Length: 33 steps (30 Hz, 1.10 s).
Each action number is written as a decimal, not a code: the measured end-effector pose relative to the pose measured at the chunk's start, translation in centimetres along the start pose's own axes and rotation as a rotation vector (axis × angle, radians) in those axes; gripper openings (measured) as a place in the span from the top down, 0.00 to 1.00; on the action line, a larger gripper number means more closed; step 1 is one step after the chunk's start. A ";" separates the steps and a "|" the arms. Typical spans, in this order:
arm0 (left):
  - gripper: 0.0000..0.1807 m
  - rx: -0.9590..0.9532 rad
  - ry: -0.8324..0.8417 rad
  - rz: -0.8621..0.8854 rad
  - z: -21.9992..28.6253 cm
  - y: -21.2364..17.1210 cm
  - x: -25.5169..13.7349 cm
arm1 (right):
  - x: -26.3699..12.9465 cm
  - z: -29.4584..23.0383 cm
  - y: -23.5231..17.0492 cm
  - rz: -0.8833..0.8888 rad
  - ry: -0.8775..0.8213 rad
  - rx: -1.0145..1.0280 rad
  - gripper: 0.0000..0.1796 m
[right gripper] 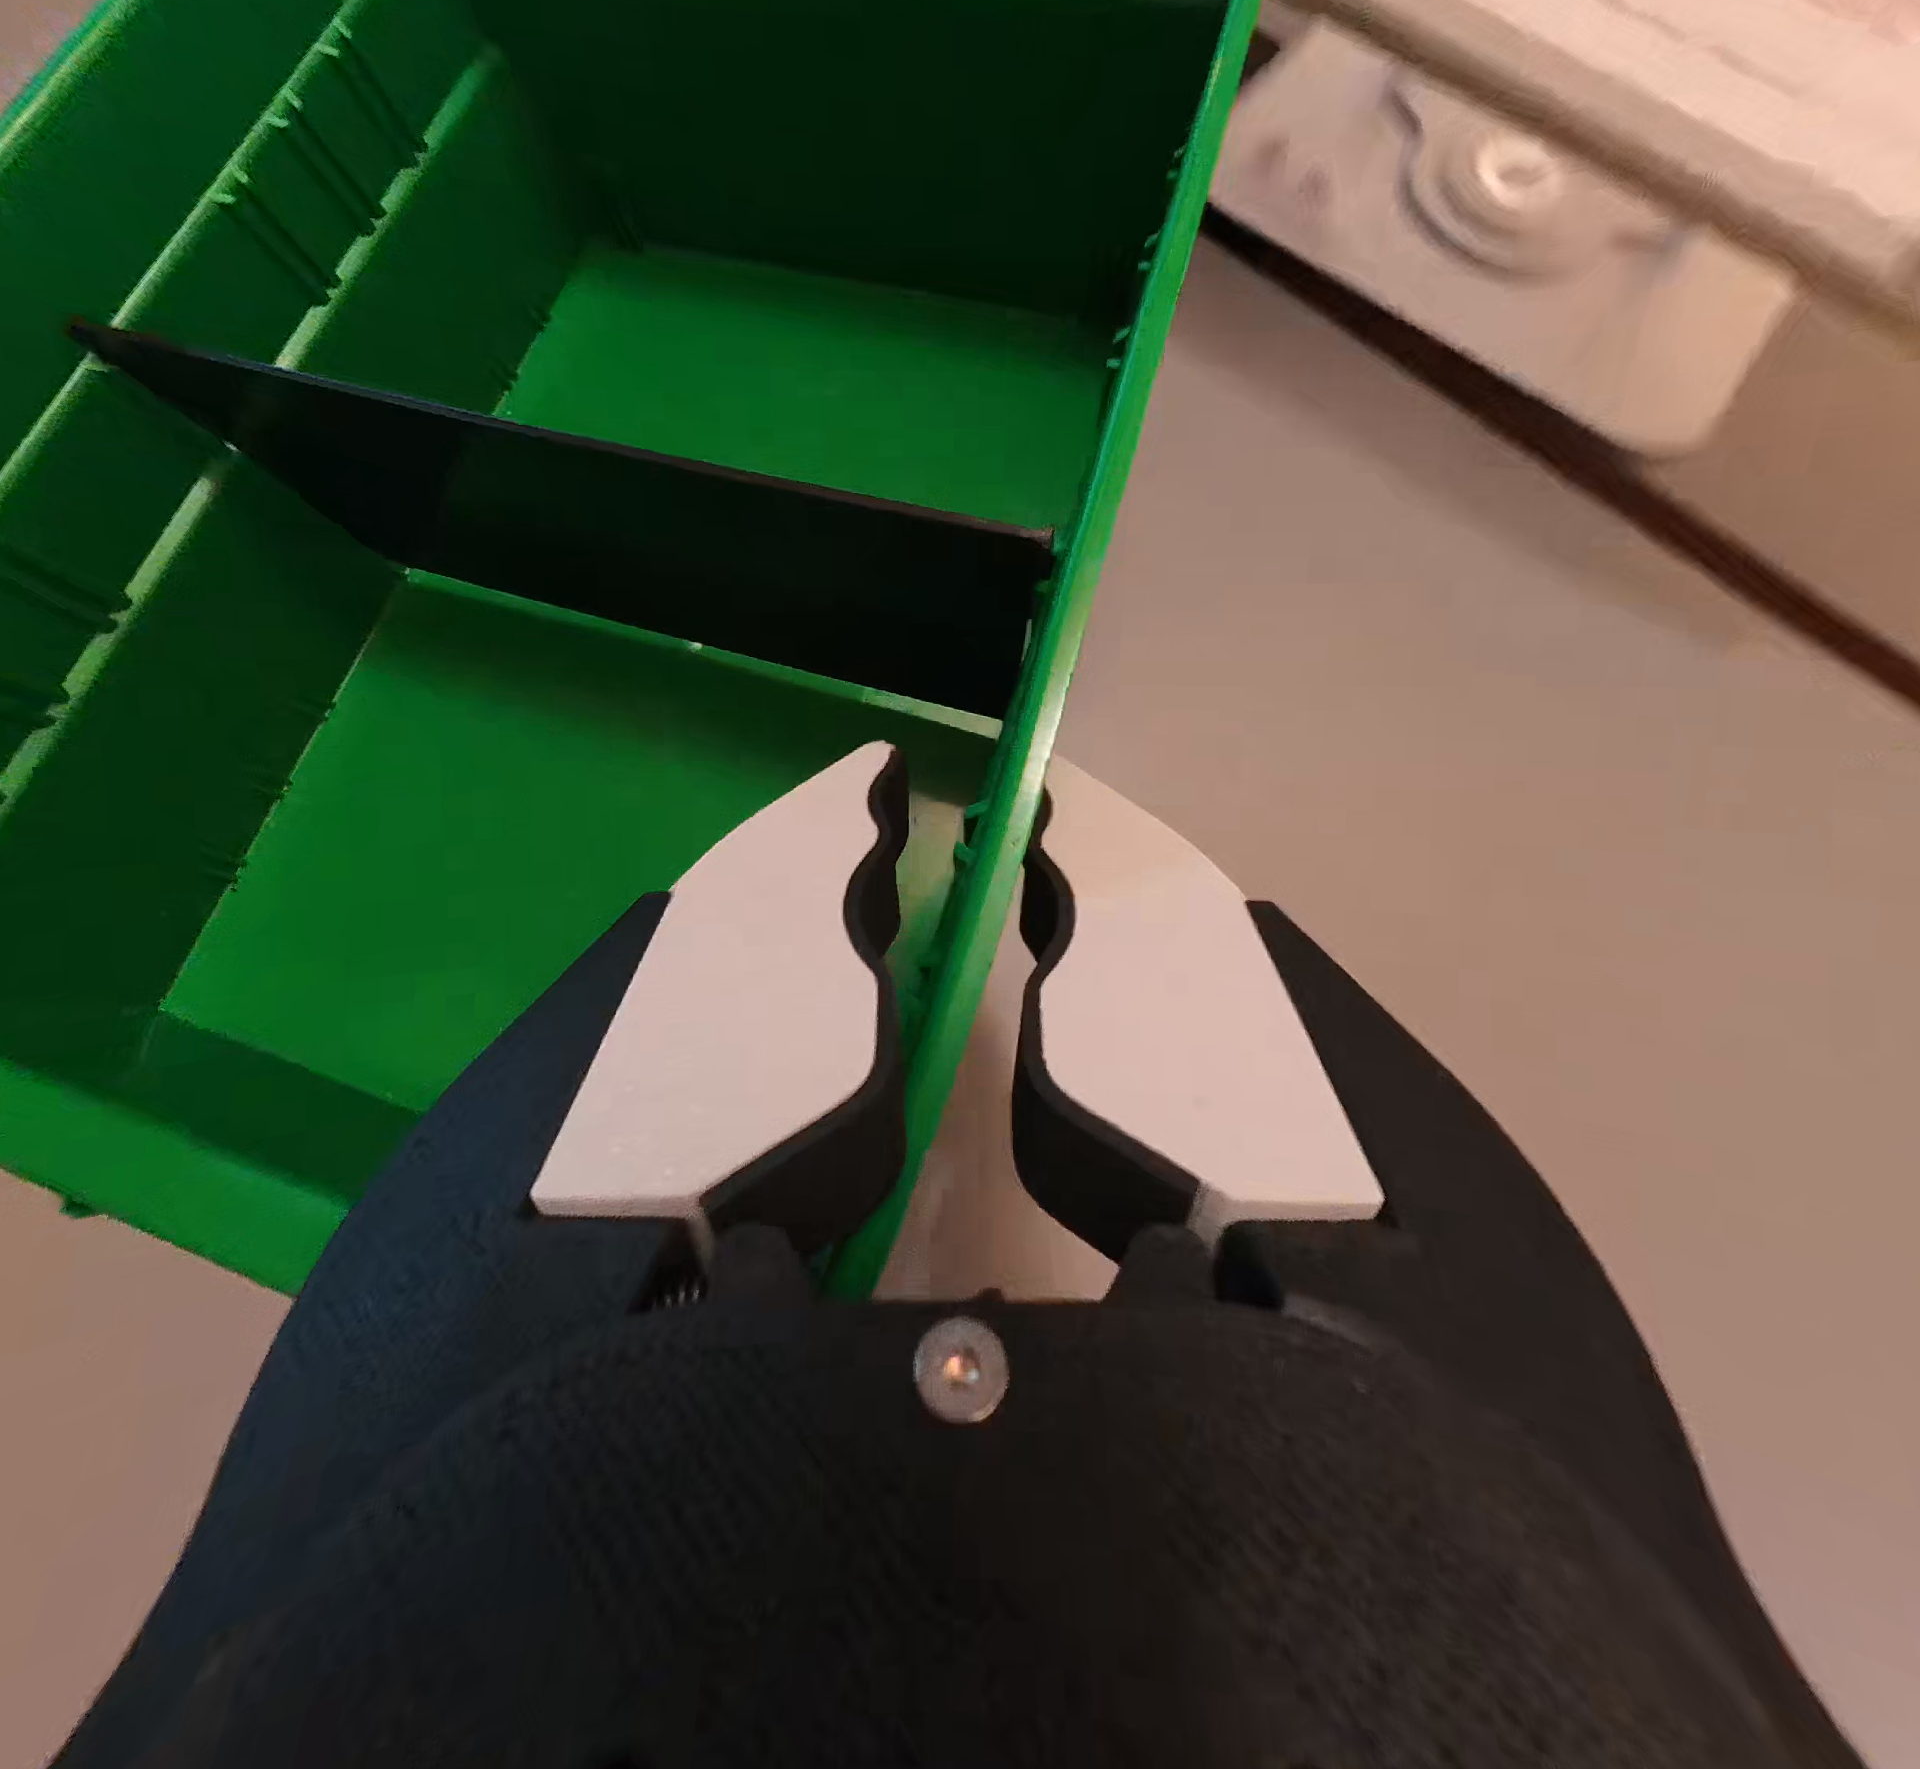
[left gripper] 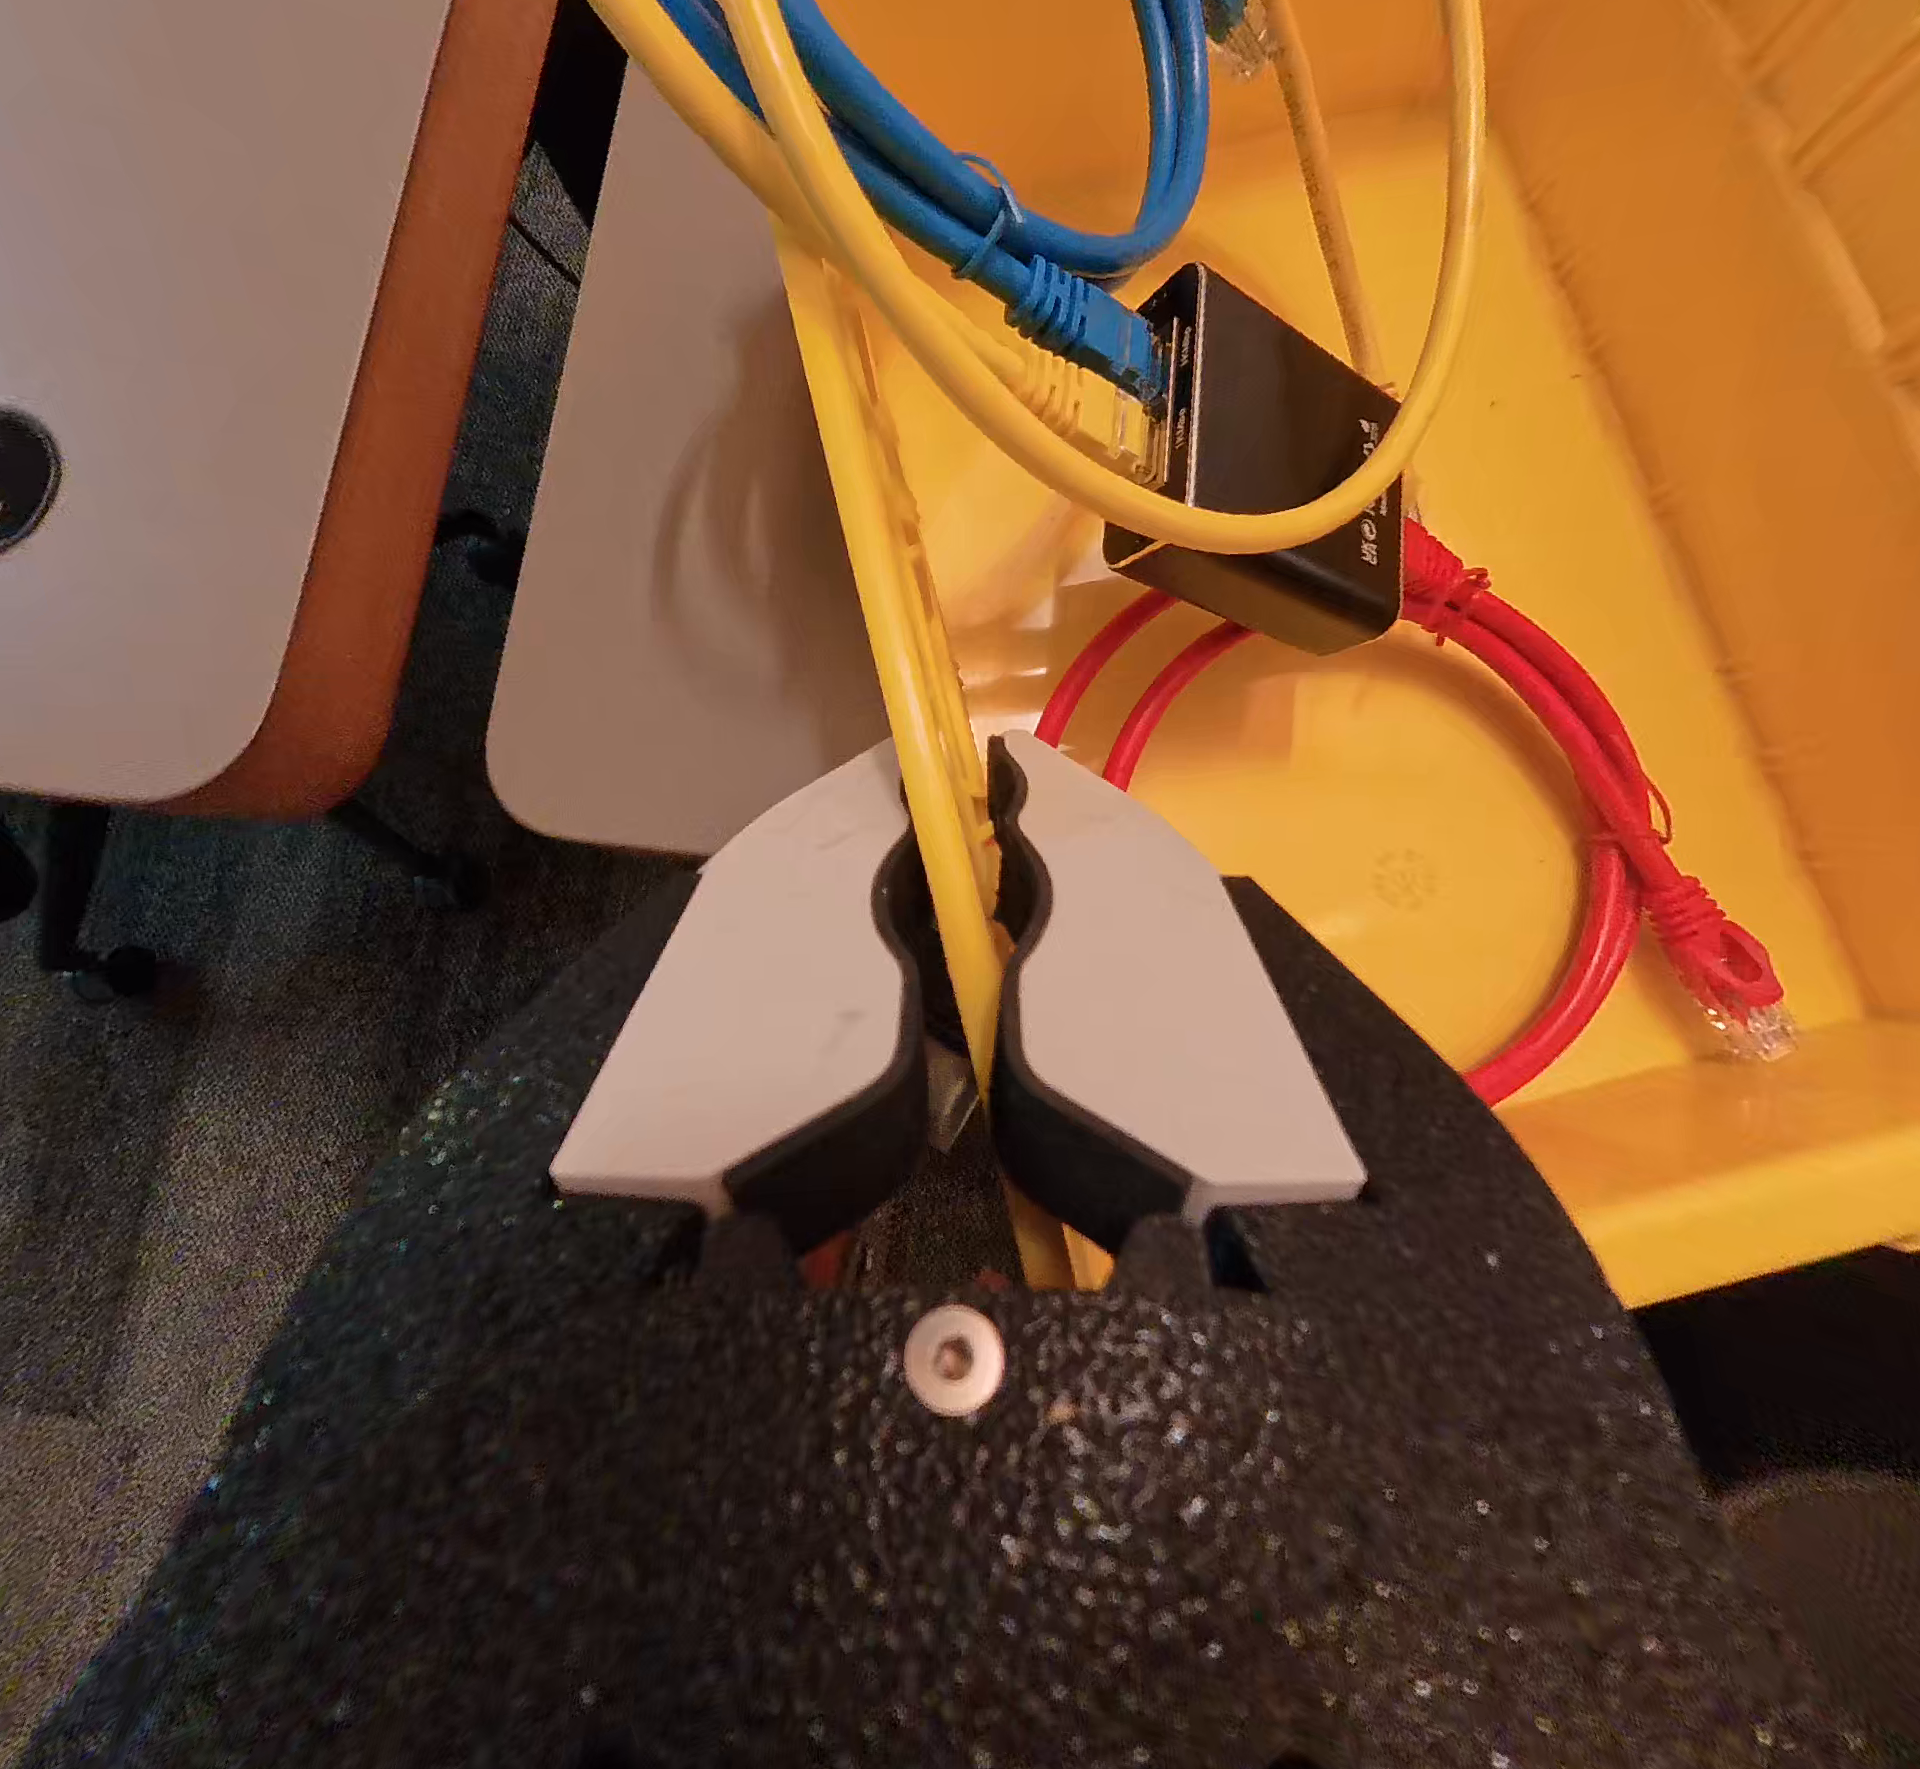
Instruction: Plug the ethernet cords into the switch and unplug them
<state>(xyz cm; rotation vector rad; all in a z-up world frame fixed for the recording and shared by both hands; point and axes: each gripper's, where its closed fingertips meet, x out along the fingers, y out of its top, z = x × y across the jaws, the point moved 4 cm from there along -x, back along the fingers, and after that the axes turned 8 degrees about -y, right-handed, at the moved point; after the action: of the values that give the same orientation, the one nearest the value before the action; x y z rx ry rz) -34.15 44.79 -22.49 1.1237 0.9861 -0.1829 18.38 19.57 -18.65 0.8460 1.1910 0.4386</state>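
We find a yellow bin (left gripper: 1662, 576) filling the right of the left wrist view, its wall pinched between the pressed-together fingers of the left gripper (left gripper: 951, 763) at lower centre. In the right wrist view a green bin (right gripper: 312, 888) fills the upper left, crossed by a black divider (right gripper: 644, 524); the right gripper (right gripper: 966, 784) straddles its right wall, seemingly clamped on it, though a slight gap shows. Inside the yellow bin, the black switch (left gripper: 1278, 462) sits at centre with a blue cord (left gripper: 1081, 317) and a yellow cord (left gripper: 1060, 400) plugged into it. A coiled red cord (left gripper: 1558, 784) lies below.
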 end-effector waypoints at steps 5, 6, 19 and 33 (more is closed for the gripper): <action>0.96 0.031 -0.010 0.004 1.4 3.0 2.9 | -8.4 10.6 -8.8 -0.013 -0.053 0.175 0.89; 0.96 0.035 -0.018 0.008 1.7 3.8 3.7 | -9.9 13.0 -10.1 -0.011 -0.107 0.188 0.89; 0.96 0.129 -0.102 0.015 5.2 16.5 15.8 | -14.1 34.6 -18.4 -0.049 -0.291 0.229 0.88; 0.96 0.224 -0.171 -0.019 5.2 23.1 21.9 | -7.9 41.0 -18.5 -0.045 -0.263 0.322 0.89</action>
<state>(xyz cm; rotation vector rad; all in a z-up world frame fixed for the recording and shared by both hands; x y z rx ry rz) -5.05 58.67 -22.71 1.2800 0.8386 -0.4062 51.61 -11.47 -22.77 1.1142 1.0459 0.0929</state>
